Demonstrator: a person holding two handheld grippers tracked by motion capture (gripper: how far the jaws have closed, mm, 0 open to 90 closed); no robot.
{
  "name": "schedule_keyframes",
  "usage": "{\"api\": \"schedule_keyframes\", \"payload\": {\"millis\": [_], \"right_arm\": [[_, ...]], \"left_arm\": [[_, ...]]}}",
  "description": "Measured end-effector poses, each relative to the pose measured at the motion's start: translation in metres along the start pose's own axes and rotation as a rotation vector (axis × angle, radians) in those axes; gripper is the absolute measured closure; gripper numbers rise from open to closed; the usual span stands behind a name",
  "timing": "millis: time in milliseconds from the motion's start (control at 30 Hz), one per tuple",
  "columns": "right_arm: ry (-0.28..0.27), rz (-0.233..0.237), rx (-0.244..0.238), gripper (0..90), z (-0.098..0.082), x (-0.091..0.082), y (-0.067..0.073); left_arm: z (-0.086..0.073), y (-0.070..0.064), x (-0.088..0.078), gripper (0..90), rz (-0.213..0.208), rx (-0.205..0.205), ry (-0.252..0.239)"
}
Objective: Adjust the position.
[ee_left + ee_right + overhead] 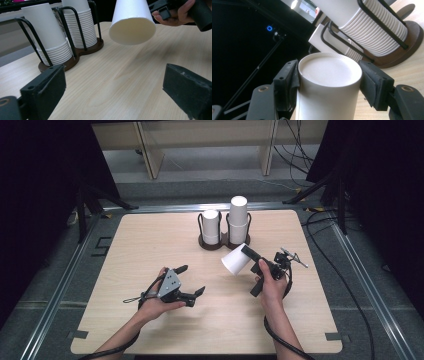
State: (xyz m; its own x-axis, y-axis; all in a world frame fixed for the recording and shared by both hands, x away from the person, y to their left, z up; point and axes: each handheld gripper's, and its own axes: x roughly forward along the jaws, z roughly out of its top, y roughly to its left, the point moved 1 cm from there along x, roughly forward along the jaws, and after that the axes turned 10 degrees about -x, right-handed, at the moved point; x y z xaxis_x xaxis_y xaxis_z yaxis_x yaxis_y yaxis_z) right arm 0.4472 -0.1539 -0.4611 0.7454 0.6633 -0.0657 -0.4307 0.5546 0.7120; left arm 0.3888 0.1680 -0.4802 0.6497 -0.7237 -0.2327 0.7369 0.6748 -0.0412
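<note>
High view shows the right gripper [248, 251] clamping a tilted cup [235, 261] at 5 o'clock of the rack [223, 241], the left gripper [192, 281] open and empty; squeezing could crush it.

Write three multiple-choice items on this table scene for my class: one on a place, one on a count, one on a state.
1. Where is the cup holder?
A. at the table's far edge, near its middle
B. at the near left corner
C. on the floor

2. How many stacks of white cups stand in it?
A. one
B. two
C. four

3. What is the right hand-held gripper doing?
A. lying open on the table
B. gripping a pen
C. gripping a single white cup

Answers:
1 A, the high view shows it on the table, far side, centred.
2 B, a shorter stack and a taller stack stand side by side.
3 C, its jaws press both sides of the cup, held off the table.
</note>
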Motion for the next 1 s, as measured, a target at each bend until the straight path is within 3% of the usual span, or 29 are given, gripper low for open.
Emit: {"api": "schedule_keyframes", "payload": {"millis": [167, 200, 233, 267, 333, 533, 567, 600, 633, 733, 767, 800, 900, 1000], "right_arm": [[0.013, 0.0, 0.032, 36.0, 0.001, 0.001, -0.001], [0.016, 0.004, 0.065, 36.0, 0.001, 0.001, 0.001], [0.014, 0.012, 0.067, 36.0, 0.001, 0.001, 0.001], [0.017, -0.005, 0.039, 36.0, 0.002, 0.001, -0.001], [0.01, 0.006, 0.048, 36.0, 0.002, 0.002, -0.002], [0.009, 0.009, 0.061, 36.0, 0.003, 0.002, -0.001], [0.017, 0.012, 0.094, 36.0, 0.003, 0.002, 0.0], [0.014, 0.014, 0.095, 36.0, 0.003, 0.002, 0.0], [0.005, 0.014, 0.074, 36.0, 0.003, 0.003, -0.002], [0.002, 0.01, 0.072, 36.0, 0.003, 0.003, -0.003], [0.005, 0.011, 0.094, 36.0, 0.003, 0.003, -0.002], [0.0, 0.009, 0.073, 36.0, 0.003, 0.003, -0.003], [0.0, 0.008, 0.069, 36.0, 0.003, 0.004, -0.004], [0.008, 0.016, 0.12, 36.0, 0.004, 0.003, -0.001]], "left_arm": [[0.007, -0.004, 0.013, 0.0, -0.016, 0.0, -0.013], [0.009, -0.004, 0.015, 0.0, -0.015, 0.003, -0.003], [0.011, -0.004, 0.018, 0.0, -0.019, 0.003, -0.014], [0.013, -0.005, 0.019, 0.0, -0.016, 0.004, -0.009], [0.016, -0.005, 0.025, 0.0, -0.028, -0.009, -0.033], [0.022, -0.008, 0.04, 0.0, -0.04, 0.006, -0.027], [0.023, -0.009, 0.043, 0.0, -0.043, 0.012, -0.025], [0.024, -0.01, 0.045, 0.0, -0.043, 0.014, -0.02], [0.025, -0.011, 0.048, 0.0, -0.047, 0.012, -0.02], [0.026, -0.013, 0.056, 0.0, -0.054, 0.014, -0.021], [0.027, -0.014, 0.058, 0.0, -0.054, 0.013, -0.018], [0.027, -0.014, 0.06, 0.0, -0.058, 0.014, -0.019], [0.028, -0.015, 0.065, 0.0, -0.073, 0.034, -0.018], [0.029, -0.016, 0.069, 0.0, -0.073, 0.036, -0.031]]}}
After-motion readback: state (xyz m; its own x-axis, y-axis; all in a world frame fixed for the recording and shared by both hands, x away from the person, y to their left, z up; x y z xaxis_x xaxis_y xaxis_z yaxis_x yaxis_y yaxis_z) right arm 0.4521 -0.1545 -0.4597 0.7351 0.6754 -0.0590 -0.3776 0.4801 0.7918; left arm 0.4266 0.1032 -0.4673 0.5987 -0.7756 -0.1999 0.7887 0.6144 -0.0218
